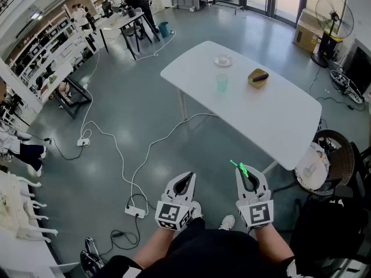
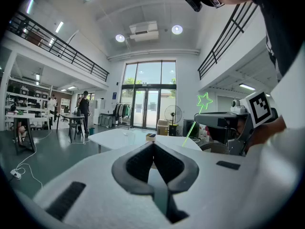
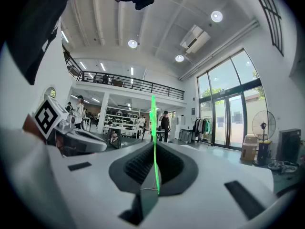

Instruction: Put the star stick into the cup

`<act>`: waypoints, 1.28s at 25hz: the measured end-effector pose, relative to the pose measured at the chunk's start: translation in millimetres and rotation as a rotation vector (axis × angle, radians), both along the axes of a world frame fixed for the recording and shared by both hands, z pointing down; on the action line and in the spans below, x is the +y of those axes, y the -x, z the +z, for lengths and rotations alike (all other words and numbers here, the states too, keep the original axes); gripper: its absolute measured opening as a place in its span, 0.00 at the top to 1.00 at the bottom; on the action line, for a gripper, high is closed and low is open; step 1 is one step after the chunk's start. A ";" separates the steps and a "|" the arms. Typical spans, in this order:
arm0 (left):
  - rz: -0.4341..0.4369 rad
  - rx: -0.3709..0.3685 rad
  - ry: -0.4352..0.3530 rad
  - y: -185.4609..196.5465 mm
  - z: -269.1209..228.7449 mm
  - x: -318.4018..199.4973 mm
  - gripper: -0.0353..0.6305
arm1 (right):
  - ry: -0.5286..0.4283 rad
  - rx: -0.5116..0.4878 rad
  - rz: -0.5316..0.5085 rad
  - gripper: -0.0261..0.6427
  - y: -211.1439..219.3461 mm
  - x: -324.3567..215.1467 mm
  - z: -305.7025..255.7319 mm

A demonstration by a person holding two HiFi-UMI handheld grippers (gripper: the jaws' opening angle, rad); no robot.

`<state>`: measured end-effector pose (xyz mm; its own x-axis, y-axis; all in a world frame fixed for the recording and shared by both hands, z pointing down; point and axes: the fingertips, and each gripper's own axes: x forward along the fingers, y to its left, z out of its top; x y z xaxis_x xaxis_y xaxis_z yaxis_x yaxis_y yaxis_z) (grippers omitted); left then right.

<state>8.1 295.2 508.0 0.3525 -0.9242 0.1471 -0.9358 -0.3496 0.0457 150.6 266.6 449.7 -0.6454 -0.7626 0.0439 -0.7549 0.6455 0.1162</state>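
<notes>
While the person stands well apart from the surface point(image 1: 272, 114), the task is judged to be at an early stage. Pick-up is complete; the carry and the insertion remain.

Findings, progress:
- The surface carries the cup point(image 1: 222, 83), upright and near its middle, with nothing seen in it.
- The right gripper point(image 1: 248, 172) has its jaws pinching the stick point(image 1: 240, 168), which juts forward and left from the tips.
- The left gripper point(image 1: 186, 176) has its jaws pressed together on nothing and is taking no part.
- The stick is in the right jaws, low in front of the person and far from the cup. The gap must be crossed and the stick's lower end lined up over the cup mouth before release.

Findings, views compared:
- Only the head view gives the layout: surface, cup and both grippers together. It shows just a short green length of stick, with the star unclear.
- The left gripper view looks toward the surface and, off to its right, shows the whole stick point(image 2: 194, 123), with the outlined star at its top, above the right gripper point(image 2: 212, 120).
- The right gripper view confirms the grip: the stick point(image 3: 154, 137) appears as a thin green line rising upright from between the jaws, the star seen edge-on. The cup does not show there.
</notes>
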 end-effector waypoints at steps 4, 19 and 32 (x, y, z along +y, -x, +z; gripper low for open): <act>0.005 -0.001 -0.002 0.3 -4.1 8.6 0.94 | -0.038 -0.016 0.001 0.93 1.1 6.7 -6.6; 0.043 -0.002 0.003 39.1 2.2 -26.0 0.94 | -0.032 -0.067 0.054 0.93 34.8 -34.8 -6.0; 0.120 0.015 -0.011 111.2 6.3 -74.9 0.94 | -0.046 -0.053 0.135 0.93 100.2 -65.1 -12.7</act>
